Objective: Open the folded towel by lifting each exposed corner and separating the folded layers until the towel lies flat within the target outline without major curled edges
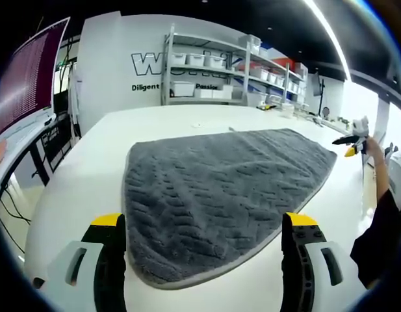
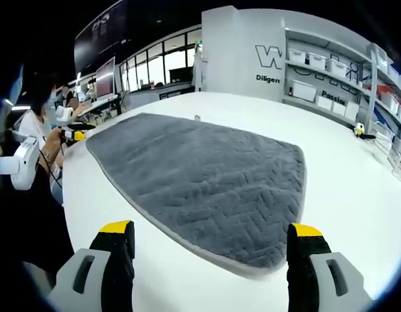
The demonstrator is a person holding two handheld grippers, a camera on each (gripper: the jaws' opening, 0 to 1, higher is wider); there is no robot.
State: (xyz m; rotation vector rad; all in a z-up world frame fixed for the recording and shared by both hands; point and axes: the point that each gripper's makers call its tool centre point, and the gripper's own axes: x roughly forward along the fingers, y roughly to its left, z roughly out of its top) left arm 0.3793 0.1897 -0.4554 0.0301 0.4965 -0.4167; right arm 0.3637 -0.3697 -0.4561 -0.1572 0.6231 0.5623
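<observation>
Left gripper [image 1: 203, 242] and right gripper [image 2: 210, 250] were both spread wide, empty, each facing a towel [image 1: 219, 188] corner; pinching only the top layer seemed wise.

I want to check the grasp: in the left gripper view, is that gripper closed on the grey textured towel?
No, the left gripper stands with its jaws wide apart on either side of the near corner of the grey textured towel, gripping nothing.

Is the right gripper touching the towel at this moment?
Apart. In the right gripper view the open right gripper has white table showing between its jaw tips and the grey towel edge.
</observation>
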